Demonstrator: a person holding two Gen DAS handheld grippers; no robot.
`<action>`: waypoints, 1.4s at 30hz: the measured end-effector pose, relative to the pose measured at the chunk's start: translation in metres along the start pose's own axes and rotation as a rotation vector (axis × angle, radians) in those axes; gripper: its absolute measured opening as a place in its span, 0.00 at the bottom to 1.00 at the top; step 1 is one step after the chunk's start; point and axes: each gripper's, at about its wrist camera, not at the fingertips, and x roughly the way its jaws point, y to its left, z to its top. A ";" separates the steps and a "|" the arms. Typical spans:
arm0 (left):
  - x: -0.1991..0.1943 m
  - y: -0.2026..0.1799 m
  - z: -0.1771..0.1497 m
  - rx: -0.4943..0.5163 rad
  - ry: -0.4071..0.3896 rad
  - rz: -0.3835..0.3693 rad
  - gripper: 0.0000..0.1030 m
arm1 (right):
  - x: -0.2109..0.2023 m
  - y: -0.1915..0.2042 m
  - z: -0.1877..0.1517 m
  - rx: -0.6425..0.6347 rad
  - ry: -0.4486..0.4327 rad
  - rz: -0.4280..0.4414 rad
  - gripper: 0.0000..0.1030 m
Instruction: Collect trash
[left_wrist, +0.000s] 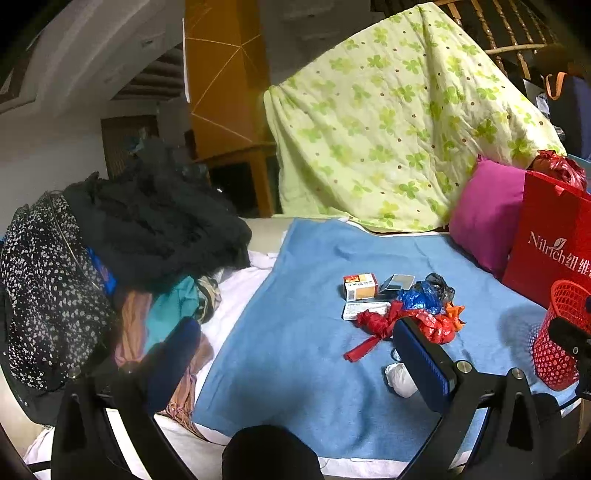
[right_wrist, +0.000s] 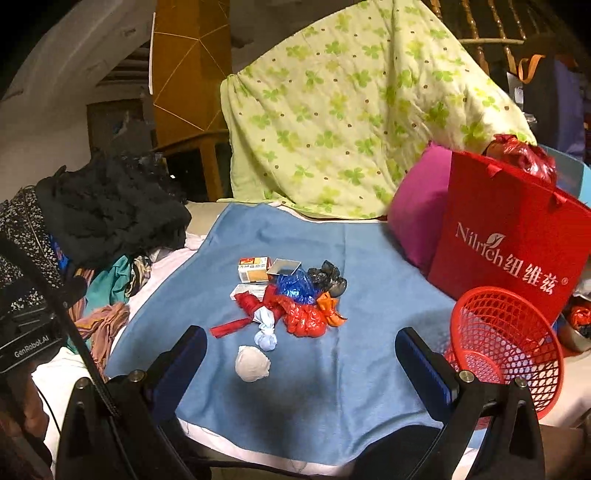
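- Right gripper (right_wrist: 301, 363): jaws stand wide apart, nothing between them, held above the blue towel (right_wrist: 369, 258).
- Left gripper (left_wrist: 295, 360): jaws likewise wide apart and holding nothing.
- Nearest trash: a white wad (right_wrist: 253, 363) lies on the towel just ahead of the right jaws, toward the left finger, apart from the rest.
- Just beyond it, a pale blue knotted bag (right_wrist: 266, 332) touches the main heap.
- Heap ahead of both grippers: red bag (right_wrist: 304, 319), orange scrap (right_wrist: 328, 308), blue bag (right_wrist: 295, 286), black bag (right_wrist: 328, 278), small boxes (right_wrist: 253, 271).
- Red basket (right_wrist: 506, 347) stands just outside the right gripper's right finger, mouth tilted toward the heap.
- Judgement: collection appears not yet begun. Take the white wad first; centre the jaws over it, descend until the tips near the towel, close without pinching cloth.
- Risk: soft bags may slip or drag neighbours; lift clear before swinging right to the basket.
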 end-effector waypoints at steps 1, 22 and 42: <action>-0.001 0.000 0.000 0.000 -0.001 -0.002 1.00 | -0.001 0.001 0.000 -0.002 -0.003 -0.001 1.00; -0.004 -0.002 -0.001 0.011 0.005 -0.001 1.00 | -0.001 -0.004 -0.005 0.011 0.009 -0.016 1.00; 0.001 -0.006 -0.003 0.026 0.024 -0.011 1.00 | -0.001 -0.005 -0.005 0.022 0.019 -0.022 1.00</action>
